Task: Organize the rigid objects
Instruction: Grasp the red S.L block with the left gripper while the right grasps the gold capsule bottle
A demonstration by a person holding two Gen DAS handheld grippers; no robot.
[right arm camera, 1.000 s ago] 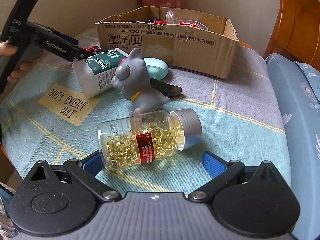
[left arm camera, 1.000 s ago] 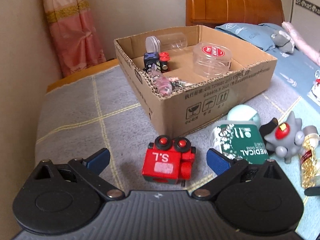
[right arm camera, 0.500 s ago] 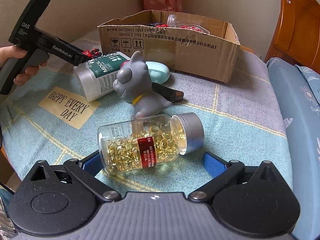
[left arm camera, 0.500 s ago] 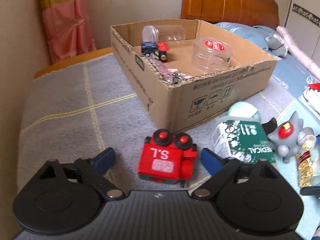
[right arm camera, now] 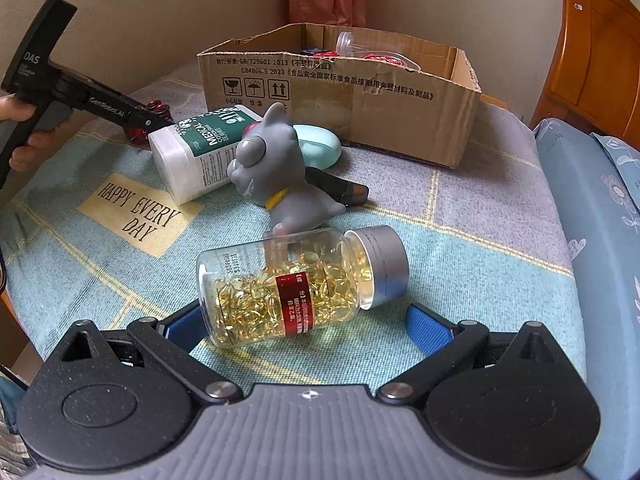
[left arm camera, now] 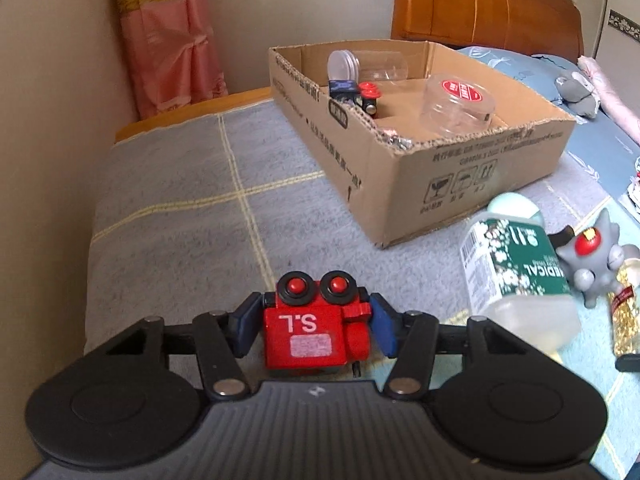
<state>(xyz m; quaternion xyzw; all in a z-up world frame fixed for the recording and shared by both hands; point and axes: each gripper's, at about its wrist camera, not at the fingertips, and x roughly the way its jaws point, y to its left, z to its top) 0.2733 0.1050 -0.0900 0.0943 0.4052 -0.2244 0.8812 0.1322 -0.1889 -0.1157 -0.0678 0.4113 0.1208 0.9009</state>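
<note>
left wrist: low, near bed, facing cardboard box (left arm camera: 420, 168) | right wrist: same box, opposite side

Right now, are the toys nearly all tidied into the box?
Partly. The box already holds two clear jars and a small toy. The left tongs have just closed on the red robot. Left outside: the capsule bottle between the open right tongs, the grey cat, the white bottle and a mint case.
</note>
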